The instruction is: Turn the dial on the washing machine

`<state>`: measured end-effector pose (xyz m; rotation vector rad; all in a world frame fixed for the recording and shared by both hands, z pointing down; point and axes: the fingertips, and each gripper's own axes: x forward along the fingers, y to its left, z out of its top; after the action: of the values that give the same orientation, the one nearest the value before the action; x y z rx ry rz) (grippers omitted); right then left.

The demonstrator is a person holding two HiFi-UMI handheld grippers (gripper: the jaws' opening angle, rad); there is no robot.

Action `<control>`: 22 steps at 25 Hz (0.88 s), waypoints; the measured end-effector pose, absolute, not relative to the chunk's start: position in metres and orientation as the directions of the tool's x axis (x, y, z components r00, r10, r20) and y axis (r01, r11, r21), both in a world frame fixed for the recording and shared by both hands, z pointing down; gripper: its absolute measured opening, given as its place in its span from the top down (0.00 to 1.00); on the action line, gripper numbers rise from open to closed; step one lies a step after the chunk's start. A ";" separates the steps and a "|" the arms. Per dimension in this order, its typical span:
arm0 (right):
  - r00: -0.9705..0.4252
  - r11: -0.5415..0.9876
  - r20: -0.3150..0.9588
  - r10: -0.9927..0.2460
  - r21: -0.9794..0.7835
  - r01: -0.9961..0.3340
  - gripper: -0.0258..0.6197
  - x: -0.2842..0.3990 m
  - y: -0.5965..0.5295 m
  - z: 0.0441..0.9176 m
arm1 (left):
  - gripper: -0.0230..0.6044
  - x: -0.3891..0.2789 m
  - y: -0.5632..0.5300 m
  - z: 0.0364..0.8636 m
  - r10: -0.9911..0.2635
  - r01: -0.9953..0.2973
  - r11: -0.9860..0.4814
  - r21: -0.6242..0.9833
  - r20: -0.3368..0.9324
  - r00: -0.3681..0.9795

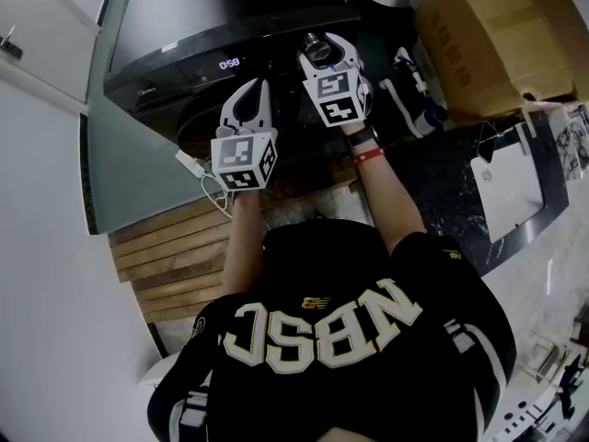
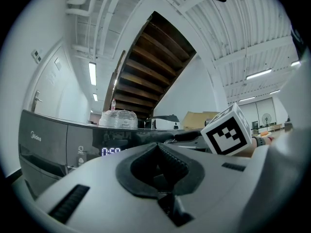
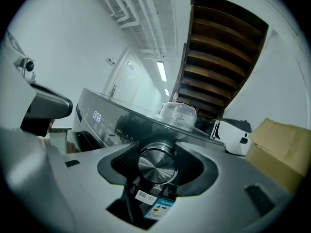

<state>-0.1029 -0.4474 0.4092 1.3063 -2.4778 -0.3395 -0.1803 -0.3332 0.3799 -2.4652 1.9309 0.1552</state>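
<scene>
Dial (image 3: 157,165) sits on the front control panel of the washing machine (image 1: 212,17), to the right of that machine's lit clock display (image 1: 229,63). It is a round knob with a brushed metal face. My right gripper (image 1: 322,49) is pinching it: in the right gripper view the dark pads (image 3: 121,166) lie against the knob's rim on both sides, with its face square between them. Just under the knob, lower on the machine's front, are a small white label and a coloured sticker (image 3: 156,207).

My left gripper (image 1: 253,88) hangs in front of the machine below the display, apart from the panel and left of the dial. Its jaws are pressed together at the tips, with nothing between them. In the left gripper view the display (image 2: 111,152) glows beyond them.

On the machine's top, behind the dial, stands a bundle wrapped in clear plastic (image 3: 178,114). A cardboard box (image 1: 488,44) lies off the machine's right side.
</scene>
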 end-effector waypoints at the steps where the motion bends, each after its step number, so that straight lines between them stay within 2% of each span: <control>1: -0.531 0.553 0.160 -0.832 0.313 -0.772 0.60 -0.101 -0.448 0.409 | 0.94 -0.180 -0.334 0.380 -0.968 -0.969 -0.241 0.056 -0.082 0.236; 5: -0.526 0.540 0.127 -0.841 0.124 -0.833 0.60 -0.092 -0.453 0.410 | 0.94 -0.178 -0.334 0.379 -0.968 -0.969 -0.240 0.054 -0.085 0.235; 8: -0.539 0.547 0.125 -0.833 0.048 -0.836 0.60 -0.090 -0.455 0.411 | 0.94 -0.179 -0.334 0.378 -0.969 -0.970 -0.237 0.058 -0.088 0.231; 22: -0.537 0.546 0.129 -0.834 0.051 -0.836 0.60 -0.090 -0.455 0.411 | 0.94 -0.173 -0.335 0.379 -0.968 -0.969 -0.242 0.058 -0.086 0.236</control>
<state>-0.0901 -0.4551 0.4109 1.4337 -2.6395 0.0254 -0.1735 -0.3353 0.3787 -2.4639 1.9297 0.1627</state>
